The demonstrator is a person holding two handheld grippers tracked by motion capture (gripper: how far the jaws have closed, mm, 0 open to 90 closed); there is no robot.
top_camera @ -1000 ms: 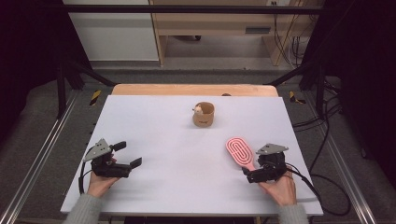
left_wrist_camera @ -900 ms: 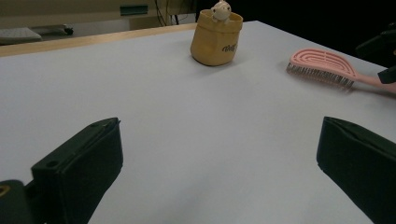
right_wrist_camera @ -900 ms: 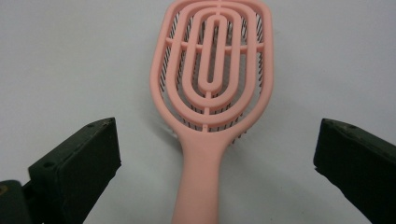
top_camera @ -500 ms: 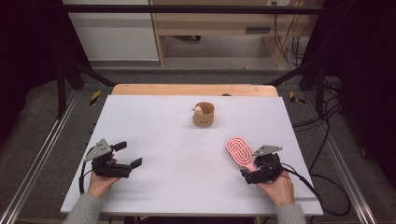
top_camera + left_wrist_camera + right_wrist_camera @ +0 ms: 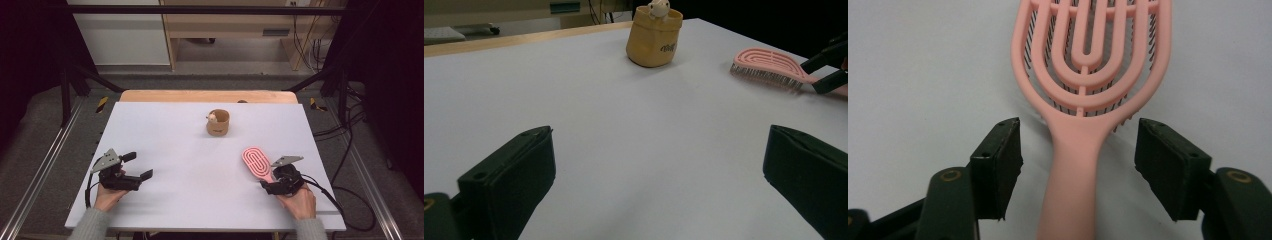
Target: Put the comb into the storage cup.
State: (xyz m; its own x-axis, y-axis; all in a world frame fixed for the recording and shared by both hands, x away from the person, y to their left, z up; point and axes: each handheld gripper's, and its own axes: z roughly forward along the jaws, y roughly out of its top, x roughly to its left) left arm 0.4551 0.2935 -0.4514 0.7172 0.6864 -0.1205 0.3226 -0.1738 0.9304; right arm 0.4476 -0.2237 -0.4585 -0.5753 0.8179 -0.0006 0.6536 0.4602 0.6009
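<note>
A pink vented hairbrush (image 5: 257, 161) lies bristles down on the white table (image 5: 200, 150) at the right. Its handle (image 5: 1073, 190) runs between the jaws of my right gripper (image 5: 1079, 165), which have just been closing; a gap remains on each side and the pads are clear of the handle. My left gripper (image 5: 135, 167) rests at the table's left front, jaws wide apart with nothing between them (image 5: 654, 185). A small tan fabric pouch (image 5: 218, 123) with a pale toy figure (image 5: 658, 8) in it stands at the table's middle back. From the left gripper view the hairbrush (image 5: 769, 67) shows at the right.
A wooden strip (image 5: 207, 96) edges the table's far side. Metal frame rails (image 5: 45, 155) run along both sides, and cables (image 5: 350, 190) trail on the floor to the right. Bare white tabletop lies between the two grippers.
The right gripper's jaws have narrowed around the hairbrush handle. The hairbrush, the pouch and the left gripper stay where they were.
</note>
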